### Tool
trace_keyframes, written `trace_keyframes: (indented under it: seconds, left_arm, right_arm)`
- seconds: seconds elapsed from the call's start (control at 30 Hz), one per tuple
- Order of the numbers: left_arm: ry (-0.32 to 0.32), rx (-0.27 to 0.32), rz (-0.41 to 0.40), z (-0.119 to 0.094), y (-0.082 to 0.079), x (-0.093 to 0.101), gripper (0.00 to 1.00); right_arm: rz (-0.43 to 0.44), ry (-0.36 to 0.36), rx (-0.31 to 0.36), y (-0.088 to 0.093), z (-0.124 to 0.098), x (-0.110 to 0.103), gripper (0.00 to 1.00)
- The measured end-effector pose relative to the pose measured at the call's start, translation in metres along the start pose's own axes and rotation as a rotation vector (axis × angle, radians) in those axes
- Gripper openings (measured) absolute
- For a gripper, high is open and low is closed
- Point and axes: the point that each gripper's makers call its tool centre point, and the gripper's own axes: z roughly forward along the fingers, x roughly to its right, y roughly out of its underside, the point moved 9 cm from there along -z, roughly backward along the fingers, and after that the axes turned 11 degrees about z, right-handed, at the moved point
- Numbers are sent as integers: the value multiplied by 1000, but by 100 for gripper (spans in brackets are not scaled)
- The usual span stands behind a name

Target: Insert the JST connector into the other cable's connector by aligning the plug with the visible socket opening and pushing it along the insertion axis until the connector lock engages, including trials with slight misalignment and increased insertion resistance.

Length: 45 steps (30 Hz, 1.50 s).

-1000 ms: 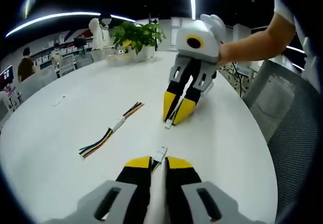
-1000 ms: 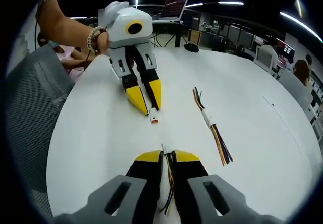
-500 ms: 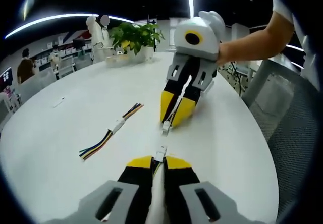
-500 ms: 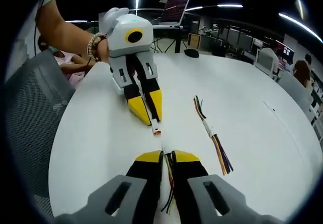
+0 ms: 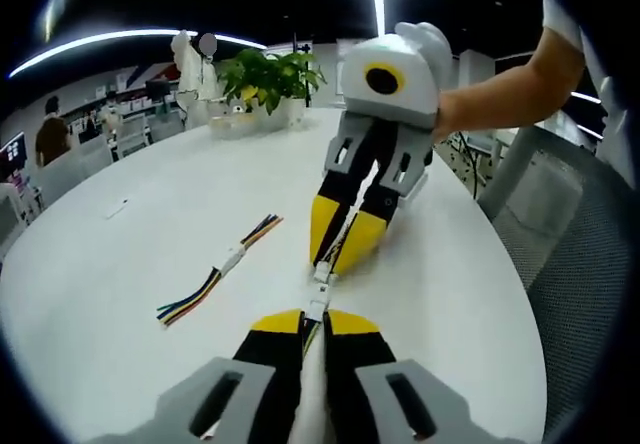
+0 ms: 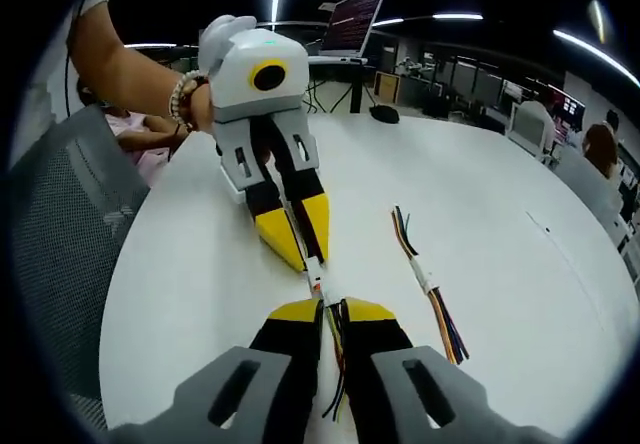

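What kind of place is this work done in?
Probably an open-plan office or lab: a large white round table, a mesh office chair, an open laptop on a desk behind, and a potted plant.

My left gripper (image 5: 312,321) has glossy yellow-and-black plastic tips over matt grey plastic, above a smooth white counter (image 5: 120,264) beside a grey mesh-cloth chair (image 5: 585,264).

The left gripper (image 5: 313,322) is pointing forward with its jaws pressed nearly together; the right gripper (image 6: 333,311) is doing the same from the opposite side. Their yellow tips are nearly meeting nose to nose; a bare forearm (image 5: 505,89) is reaching in behind the right one.
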Motion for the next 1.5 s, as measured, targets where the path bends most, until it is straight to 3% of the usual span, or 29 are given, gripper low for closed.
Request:
trace_keyframes:
  seconds: [0.8,1.17,1.5]
  left_arm:
    - [13,-34,36,-2,-1,-1,1]
    - [34,-23,52,-1,-4,-3,0]
    - [39,-70,70,-3,4,-3,1]
  right_arm:
    - [-52,-7,-55,0,6,-3,4]
    - [-66,-24,-69,1,13,-3,4]
    - [-55,-25,-61,0,12,-1,4]
